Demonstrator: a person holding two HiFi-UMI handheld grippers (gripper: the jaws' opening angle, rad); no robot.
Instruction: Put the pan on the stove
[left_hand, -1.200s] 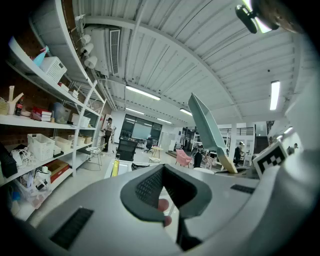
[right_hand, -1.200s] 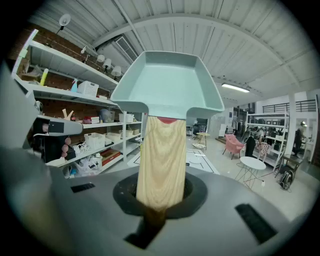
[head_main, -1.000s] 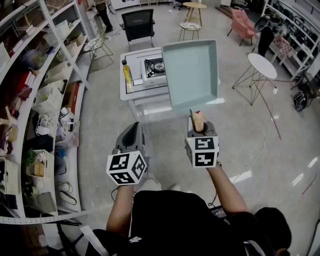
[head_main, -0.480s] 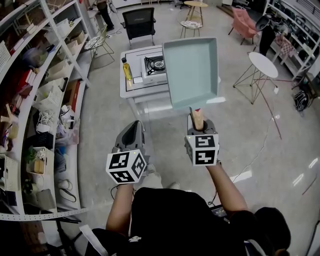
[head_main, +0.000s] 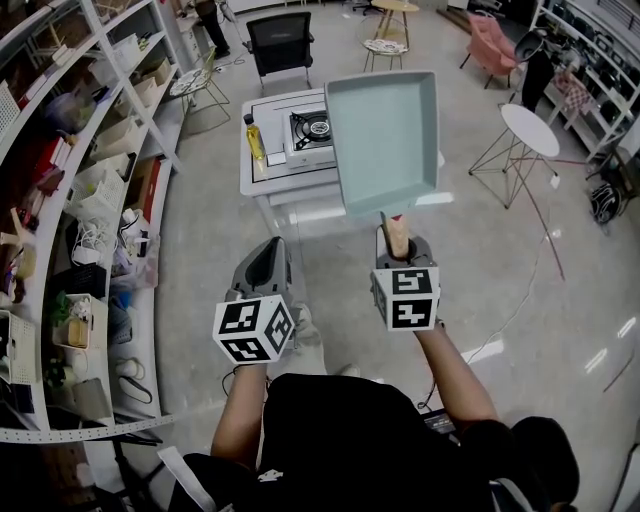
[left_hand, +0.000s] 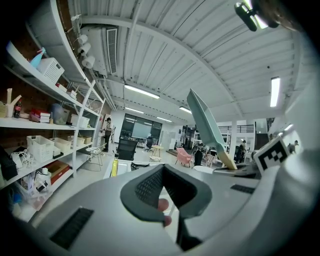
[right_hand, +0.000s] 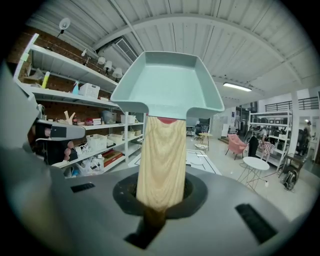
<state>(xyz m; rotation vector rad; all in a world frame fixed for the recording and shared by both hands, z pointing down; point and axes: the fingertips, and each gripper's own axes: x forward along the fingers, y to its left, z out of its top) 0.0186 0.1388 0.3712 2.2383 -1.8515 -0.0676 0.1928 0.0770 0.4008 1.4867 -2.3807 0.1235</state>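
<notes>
A light teal square pan (head_main: 385, 140) with a wooden handle (head_main: 396, 238) is held up in the air, tilted with its open side toward me. My right gripper (head_main: 397, 252) is shut on that handle; in the right gripper view the handle (right_hand: 161, 160) runs straight out from between the jaws to the pan (right_hand: 167, 82). The portable gas stove (head_main: 310, 130) sits on a white table (head_main: 270, 178) ahead, partly hidden by the pan. My left gripper (head_main: 267, 256) is beside the right one, jaws together and empty. The left gripper view shows the pan (left_hand: 205, 127) edge-on.
A yellow oil bottle (head_main: 254, 143) stands left of the stove. Stocked shelves (head_main: 90, 200) line the left side. A black chair (head_main: 280, 45) is behind the table, a round white side table (head_main: 530, 130) to the right, and a cable (head_main: 530, 290) lies on the floor.
The pan has risen slightly in the head view. The left gripper has drifted a little to the right. The right gripper's hold on the handle is unchanged.
</notes>
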